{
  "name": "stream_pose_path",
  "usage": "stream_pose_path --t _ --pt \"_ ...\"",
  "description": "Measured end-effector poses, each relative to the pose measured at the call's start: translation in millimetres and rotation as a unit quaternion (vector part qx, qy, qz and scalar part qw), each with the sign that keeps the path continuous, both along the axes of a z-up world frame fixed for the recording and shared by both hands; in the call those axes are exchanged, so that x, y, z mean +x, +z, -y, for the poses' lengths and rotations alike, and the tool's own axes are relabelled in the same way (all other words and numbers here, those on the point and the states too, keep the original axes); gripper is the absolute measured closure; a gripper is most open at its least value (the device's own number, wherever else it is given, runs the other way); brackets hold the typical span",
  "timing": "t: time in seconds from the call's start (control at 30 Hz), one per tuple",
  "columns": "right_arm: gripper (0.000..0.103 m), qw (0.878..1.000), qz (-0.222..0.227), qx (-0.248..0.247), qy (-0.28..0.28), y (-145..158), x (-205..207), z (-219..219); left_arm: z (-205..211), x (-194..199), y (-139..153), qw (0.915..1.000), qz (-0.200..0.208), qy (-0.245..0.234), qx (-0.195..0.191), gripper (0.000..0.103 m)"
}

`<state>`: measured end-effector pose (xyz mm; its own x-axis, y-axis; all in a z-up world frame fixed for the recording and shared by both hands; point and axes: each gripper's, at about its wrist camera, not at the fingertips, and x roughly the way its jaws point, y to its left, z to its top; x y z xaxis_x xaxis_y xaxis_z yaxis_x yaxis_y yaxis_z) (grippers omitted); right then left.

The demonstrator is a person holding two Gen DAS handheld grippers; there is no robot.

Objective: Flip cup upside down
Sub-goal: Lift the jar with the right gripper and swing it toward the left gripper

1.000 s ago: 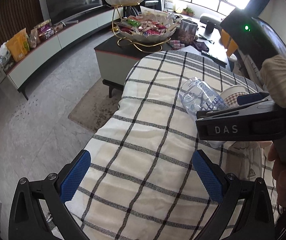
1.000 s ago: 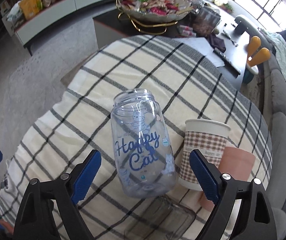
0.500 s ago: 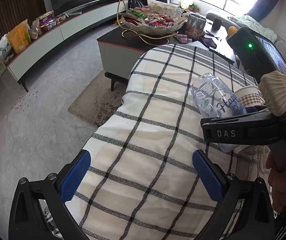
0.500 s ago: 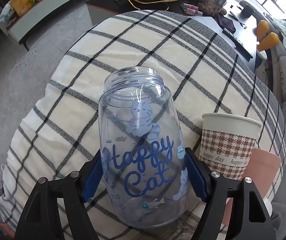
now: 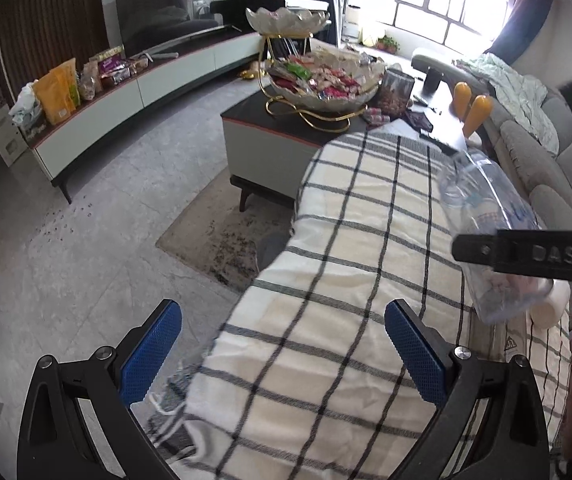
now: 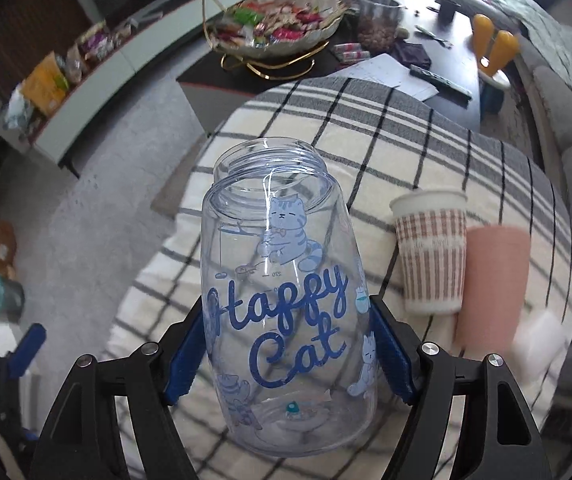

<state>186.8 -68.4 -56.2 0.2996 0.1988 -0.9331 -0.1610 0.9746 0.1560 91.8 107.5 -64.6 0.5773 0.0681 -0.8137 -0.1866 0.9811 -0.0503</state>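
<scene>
A clear blue plastic cup [image 6: 286, 300] printed "Happy Cat" is held between the blue pads of my right gripper [image 6: 288, 354], which is shut on its lower body. The cup is lifted above the checked cloth, mouth pointing away and up. It also shows in the left wrist view [image 5: 490, 236], tilted, with the right gripper's black finger [image 5: 526, 254] across it. My left gripper [image 5: 283, 354] is open and empty, over the near left edge of the cloth.
A checked cloth [image 6: 426, 152] covers the table. A brown-checked paper cup [image 6: 432, 252] and a pink cup [image 6: 490, 284] stand on it to the right. A coffee table with a snack bowl [image 5: 322, 84] stands beyond. A grey sofa [image 5: 546, 168] is at right.
My right gripper closed on the clear cup and lifted it off the cloth, tilting it up. My left gripper stayed open and drew back a little to the left.
</scene>
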Motion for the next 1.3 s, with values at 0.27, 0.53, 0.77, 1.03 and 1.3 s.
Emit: stream_pose_path --t 0.27,0.53,0.77,1.03,1.3 --pt "0.028 0.986 -0.009 0.095 -0.138 -10 -89 35 -17 -39 24 0.9983 0.048 -0.032 0.011 0.0" --pt "0.028 0.976 -0.036 0.106 -0.187 -49 -139 47 -7 -65 22 0.9955 0.072 -0.058 0.022 0.0" --pt "0.028 0.968 -0.052 0.125 -0.212 -94 -142 49 2 -79 7 0.9945 0.073 -0.065 0.036 0.0" --pt "0.028 0.967 -0.048 0.124 -0.216 -107 -144 46 -1 -82 -6 0.995 0.065 -0.056 0.051 0.0" --pt "0.015 0.971 -0.022 0.115 -0.207 -90 -149 48 5 -87 -3 0.9937 0.07 -0.065 0.06 0.0"
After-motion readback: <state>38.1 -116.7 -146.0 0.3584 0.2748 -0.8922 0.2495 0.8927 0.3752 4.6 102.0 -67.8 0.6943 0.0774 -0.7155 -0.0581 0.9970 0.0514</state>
